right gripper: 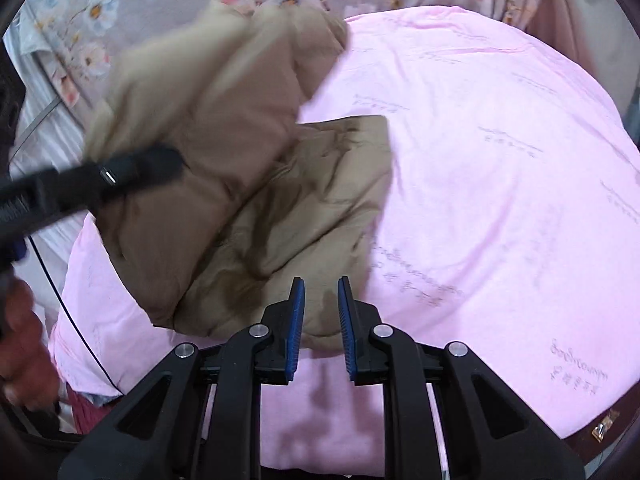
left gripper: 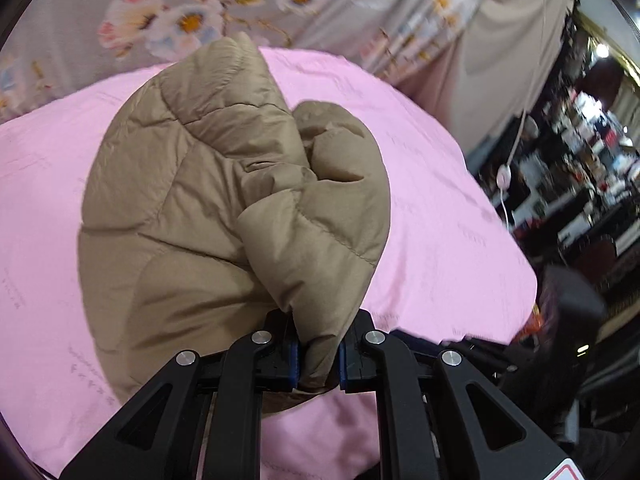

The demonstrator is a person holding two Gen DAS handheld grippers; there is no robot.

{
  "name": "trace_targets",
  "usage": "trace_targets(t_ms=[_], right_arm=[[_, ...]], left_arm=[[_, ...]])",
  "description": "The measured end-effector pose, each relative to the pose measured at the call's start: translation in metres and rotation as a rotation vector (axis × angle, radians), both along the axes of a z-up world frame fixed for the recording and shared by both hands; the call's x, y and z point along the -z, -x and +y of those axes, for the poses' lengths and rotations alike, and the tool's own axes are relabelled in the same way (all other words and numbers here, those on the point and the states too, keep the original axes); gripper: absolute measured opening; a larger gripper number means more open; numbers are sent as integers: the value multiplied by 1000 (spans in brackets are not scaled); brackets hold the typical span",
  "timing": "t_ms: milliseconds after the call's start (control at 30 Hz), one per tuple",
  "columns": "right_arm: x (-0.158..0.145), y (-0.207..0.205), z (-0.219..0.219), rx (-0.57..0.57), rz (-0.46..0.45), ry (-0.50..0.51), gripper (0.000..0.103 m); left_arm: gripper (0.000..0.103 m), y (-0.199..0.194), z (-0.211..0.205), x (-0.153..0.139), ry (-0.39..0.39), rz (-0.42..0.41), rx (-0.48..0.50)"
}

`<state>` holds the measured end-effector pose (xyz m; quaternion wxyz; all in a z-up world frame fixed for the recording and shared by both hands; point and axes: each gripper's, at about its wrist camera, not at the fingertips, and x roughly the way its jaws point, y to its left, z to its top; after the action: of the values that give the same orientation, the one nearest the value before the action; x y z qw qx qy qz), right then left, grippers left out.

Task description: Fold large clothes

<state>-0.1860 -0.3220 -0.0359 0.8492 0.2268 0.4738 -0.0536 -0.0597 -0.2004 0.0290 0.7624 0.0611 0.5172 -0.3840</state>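
The left gripper (left gripper: 319, 354) pinches a quilted fold of the tan puffer jacket (left gripper: 224, 200), which bulges ahead of it over the pink sheet (left gripper: 440, 240). The right gripper (right gripper: 321, 330) hangs slightly parted and empty just above the jacket's near edge. The jacket looks soft, light and slippery; seams or hems likely give the best hold. Only the right view shows its spread half and a hand (right gripper: 24, 352).

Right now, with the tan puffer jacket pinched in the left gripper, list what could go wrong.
1. The left gripper pinches only a narrow bunched fold of the jacket; the slick padded fabric could slip free mid-fold.
2. The right gripper holds nothing, its pads apart over the jacket's edge, so the loose side may sag and fold crooked.
3. Dragging could rumple the pink sheet.
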Motion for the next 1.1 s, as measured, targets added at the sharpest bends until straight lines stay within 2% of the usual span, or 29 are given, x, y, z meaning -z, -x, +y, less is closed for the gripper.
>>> trace_targets(t_ms=[133, 267, 333, 400, 433, 467, 500, 533, 567, 633, 667, 733, 867, 967, 1100], right_arm=[[-2, 14, -7, 51, 11, 19, 17], [2, 23, -23, 100, 25, 22, 17], [-2, 23, -23, 117, 26, 22, 17], [-12, 23, -31, 135, 9, 17, 17], [-15, 26, -36, 143, 1, 11, 17], [-22, 33, -45, 153, -13, -2, 17], [-31, 32, -50, 158, -31, -13, 18], [-43, 28, -53, 159, -54, -17, 19], [-52, 22, -53, 156, -71, -15, 20], [-73, 6, -53, 130, -98, -24, 28], [-79, -6, -51, 120, -101, -33, 30], [-88, -26, -49, 99, -98, -70, 45], [-86, -64, -47, 103, -69, -187, 46], [-75, -90, -42, 105, -39, -229, 47], [-49, -117, -37, 124, 27, -267, 47]], left_arm=[[10, 9, -18, 29, -58, 40, 64], [14, 11, -31, 48, -109, 61, 72], [17, 11, -32, 47, -103, 79, 57], [20, 12, -25, 33, -88, 66, 40], [27, 14, -21, 25, -72, 70, 31], [40, 13, -15, 14, -35, 87, 17], [48, 11, -6, 2, 20, 113, -8], [65, 9, 4, -10, 69, 124, -43], [71, 7, 15, -22, 115, 126, -79], [73, 3, 34, -44, 187, 95, -128], [73, -1, 42, -52, 188, 75, -152], [73, -16, 54, -64, 169, 44, -215], [73, -51, 72, -76, 76, -59, -351], [73, -78, 84, -83, 19, -121, -440], [73, -105, 91, -78, -47, -154, -495]])
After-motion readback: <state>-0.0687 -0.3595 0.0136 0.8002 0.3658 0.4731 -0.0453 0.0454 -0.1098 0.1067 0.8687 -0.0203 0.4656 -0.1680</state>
